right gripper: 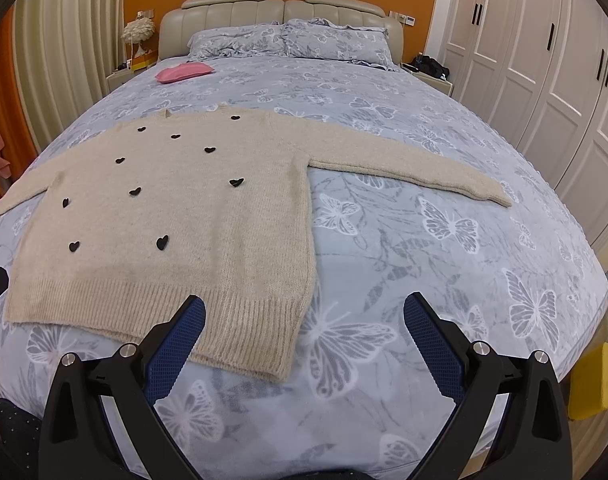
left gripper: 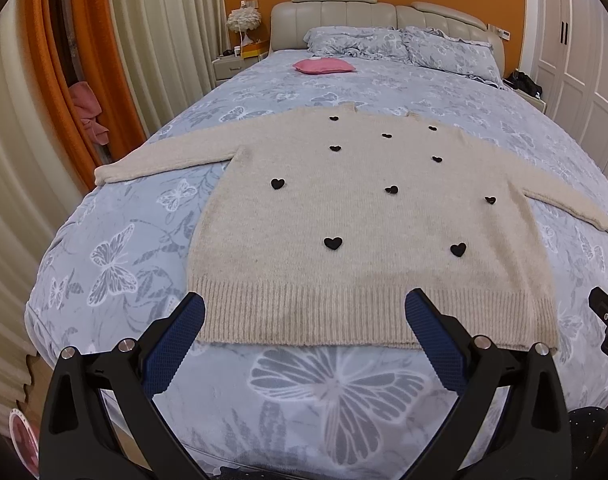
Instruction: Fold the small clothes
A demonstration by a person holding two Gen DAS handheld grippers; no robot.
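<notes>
The sweater [left gripper: 356, 216] lies flat near the bed's [right gripper: 424, 280] foot edge, hem toward you, sleeves spread sideways. Your left gripper [left gripper: 304, 316] hovers spread over the hem; your right gripper [right gripper: 304, 316], also spread and empty, hangs off the hem's right corner, nearer the right sleeve [right gripper: 416, 172].

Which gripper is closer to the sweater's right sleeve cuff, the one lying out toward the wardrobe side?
Right. The right gripper hangs open beside the hem's right corner, on the cuff's side. The left gripper hangs open over the hem's left half, with the sweater body between.
</notes>
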